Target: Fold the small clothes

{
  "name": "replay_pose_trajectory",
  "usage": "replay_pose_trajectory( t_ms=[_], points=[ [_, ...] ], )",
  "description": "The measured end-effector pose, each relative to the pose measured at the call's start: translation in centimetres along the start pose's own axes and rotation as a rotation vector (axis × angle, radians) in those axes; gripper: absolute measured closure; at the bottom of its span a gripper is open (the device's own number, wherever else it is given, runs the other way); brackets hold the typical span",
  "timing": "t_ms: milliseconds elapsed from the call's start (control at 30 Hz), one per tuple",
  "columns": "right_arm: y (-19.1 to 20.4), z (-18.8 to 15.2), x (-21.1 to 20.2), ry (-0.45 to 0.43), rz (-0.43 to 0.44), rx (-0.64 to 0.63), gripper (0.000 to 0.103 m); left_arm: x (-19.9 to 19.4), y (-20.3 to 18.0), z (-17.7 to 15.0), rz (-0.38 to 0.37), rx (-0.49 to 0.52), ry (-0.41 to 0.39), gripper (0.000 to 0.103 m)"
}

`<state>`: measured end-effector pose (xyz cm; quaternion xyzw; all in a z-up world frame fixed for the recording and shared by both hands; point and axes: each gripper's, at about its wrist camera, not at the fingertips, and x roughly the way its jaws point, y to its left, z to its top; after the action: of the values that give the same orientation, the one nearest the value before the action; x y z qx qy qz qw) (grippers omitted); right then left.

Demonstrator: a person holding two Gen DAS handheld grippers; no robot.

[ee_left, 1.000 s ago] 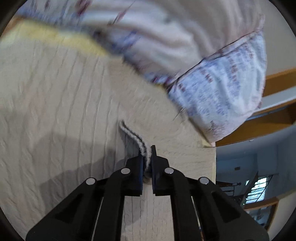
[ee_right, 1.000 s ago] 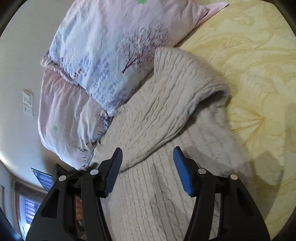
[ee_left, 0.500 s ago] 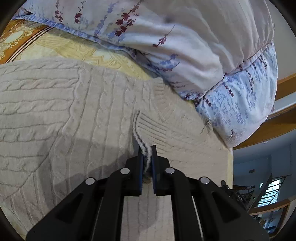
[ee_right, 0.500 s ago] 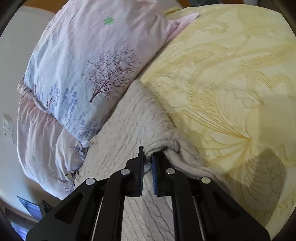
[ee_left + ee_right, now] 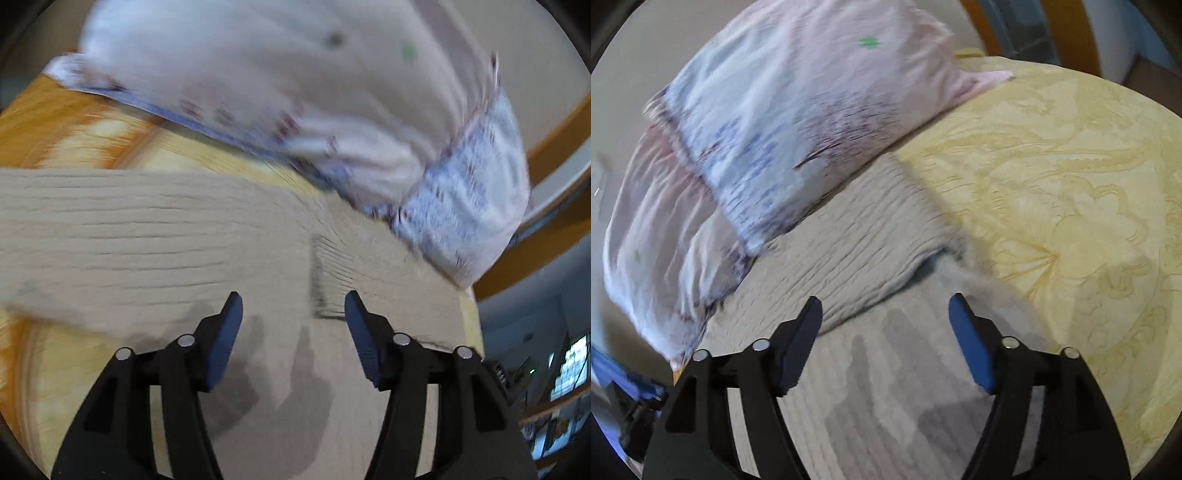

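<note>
A beige cable-knit sweater (image 5: 155, 236) lies spread on the bed, blurred in the left wrist view. Its ribbed edge (image 5: 332, 273) lies just ahead of my left gripper (image 5: 293, 314), which is open and empty above the knit. In the right wrist view the sweater (image 5: 871, 236) has a part folded over itself, its folded edge just ahead of my right gripper (image 5: 884, 314). That gripper is open and empty over the lower layer.
Floral pillows (image 5: 332, 92) lie right behind the sweater, and also show in the right wrist view (image 5: 798, 110). A yellow patterned bedspread (image 5: 1071, 192) covers the bed to the right. A wooden bed frame (image 5: 554, 236) stands at the right.
Both grippers have opened and let go of the sweater. The left released the ribbed edge, the right released the folded part. Both views are now blurred from motion.
</note>
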<state>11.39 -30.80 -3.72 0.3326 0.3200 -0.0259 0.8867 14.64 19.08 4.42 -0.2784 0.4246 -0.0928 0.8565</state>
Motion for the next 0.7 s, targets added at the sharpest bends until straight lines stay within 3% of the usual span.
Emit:
replay_pose_trajectory(
  t_ms=[133, 200, 367, 533, 700],
  points=[
    [2.0, -1.5, 0.1, 0.027, 0.076, -0.108, 0.029, -5.8, 6.3, -1.1, 0.072, -0.138, -0.126, 0.043],
    [2.7, -2.0, 0.3, 0.041, 0.106, -0.144, 0.029, -8.6, 10.7, -1.7, 0.127, -0.263, -0.179, 0.045],
    [3.8, -2.6, 0.6, 0.055, 0.125, -0.189, 0.029, -11.8, 18.4, -2.9, 0.130, -0.528, -0.248, 0.052],
    [3.1, -2.6, 0.5, 0.066, 0.148, -0.167, 0.029, -12.3, 21.7, -3.1, 0.083, -0.655, -0.295, 0.055],
    [3.4, -2.7, 0.6, 0.069, 0.161, -0.175, 0.027, -12.0, 22.9, -2.3, 0.071, -0.702, -0.320, 0.060]
  ],
)
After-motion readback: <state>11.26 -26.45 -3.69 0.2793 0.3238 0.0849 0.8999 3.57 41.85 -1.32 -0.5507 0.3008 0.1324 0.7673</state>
